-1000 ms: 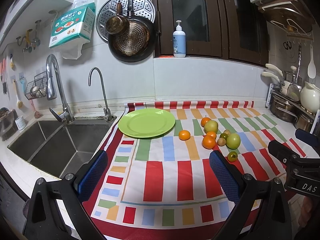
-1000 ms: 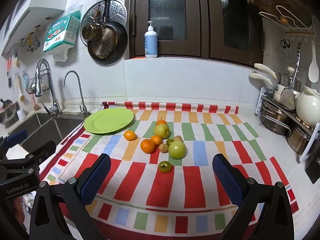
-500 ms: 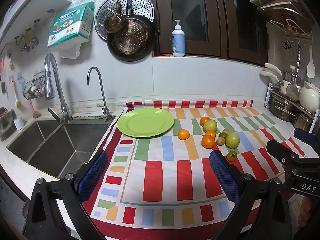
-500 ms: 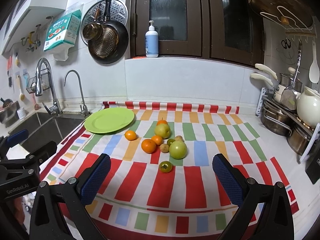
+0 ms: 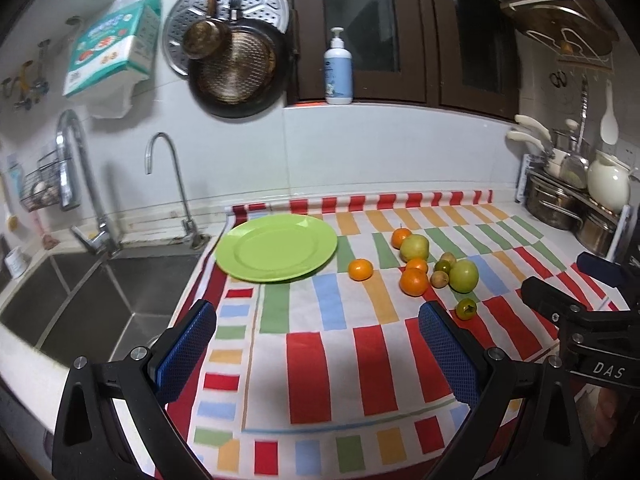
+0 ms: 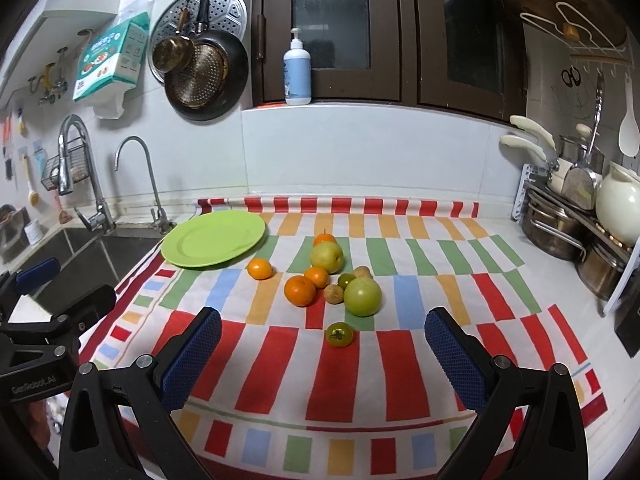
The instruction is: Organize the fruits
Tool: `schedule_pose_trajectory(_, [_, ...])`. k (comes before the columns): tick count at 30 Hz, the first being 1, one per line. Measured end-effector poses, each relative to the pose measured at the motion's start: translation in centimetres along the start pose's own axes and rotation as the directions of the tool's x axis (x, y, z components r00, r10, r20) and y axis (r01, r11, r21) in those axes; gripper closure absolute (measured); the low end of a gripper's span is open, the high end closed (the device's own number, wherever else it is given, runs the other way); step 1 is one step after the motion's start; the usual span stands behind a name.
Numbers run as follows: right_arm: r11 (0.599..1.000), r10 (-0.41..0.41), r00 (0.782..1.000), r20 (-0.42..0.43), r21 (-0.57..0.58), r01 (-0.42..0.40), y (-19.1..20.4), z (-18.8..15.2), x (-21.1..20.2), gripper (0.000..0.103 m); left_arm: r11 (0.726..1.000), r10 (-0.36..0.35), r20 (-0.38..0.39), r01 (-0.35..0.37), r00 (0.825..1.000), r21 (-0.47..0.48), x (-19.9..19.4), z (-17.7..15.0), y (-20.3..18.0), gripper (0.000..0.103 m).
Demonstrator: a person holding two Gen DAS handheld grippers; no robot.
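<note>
A green plate (image 5: 276, 252) (image 6: 214, 243) lies bare at the back left of the striped cloth. Right of it sits a cluster of fruit: several oranges, one lone orange (image 6: 259, 269) nearest the plate, a big orange (image 6: 299, 290), a yellow-green pear (image 6: 327, 256), a large green apple (image 6: 362, 296) and a small green tomato (image 6: 339, 334) at the front. My left gripper (image 5: 318, 354) hovers open over the cloth in front of the plate, holding nothing. My right gripper (image 6: 323, 354) is open too, just short of the small tomato.
A steel sink (image 5: 80, 292) with two taps lies left of the cloth. Pots and a white jug (image 6: 618, 208) crowd a rack at the right. Pans hang on the back wall beside a soap bottle (image 6: 297, 70) on the ledge.
Both grippers have eased slightly forward toward the fruit and plate; the fruit has not moved and both stay open.
</note>
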State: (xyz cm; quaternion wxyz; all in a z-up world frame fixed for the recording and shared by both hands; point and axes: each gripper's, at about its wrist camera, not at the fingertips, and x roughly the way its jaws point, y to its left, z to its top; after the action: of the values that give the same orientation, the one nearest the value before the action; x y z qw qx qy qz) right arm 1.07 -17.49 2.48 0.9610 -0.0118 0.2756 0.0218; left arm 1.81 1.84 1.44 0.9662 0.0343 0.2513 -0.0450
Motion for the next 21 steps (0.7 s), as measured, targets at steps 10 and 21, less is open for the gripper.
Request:
schedule_pose_trajectory(10, [0.990, -0.127, 0.991, -0.037, 0.052, 0.129, 1.7, -0.1, 2.7, 0.001, 0.968, -0.202, -0.019, 0.203, 0.979, 0.148, 5.3, 1.8, 0.5, 0.008])
schedule_pose_trajectory(21, [0.970, -0.190, 0.972, -0.136, 0.130, 0.207, 0.7, -0.9, 6.2, 0.016, 0.883, -0.358, -0.092, 0.369, 0.929, 0.290, 10.7, 3.2, -2.3, 0.017])
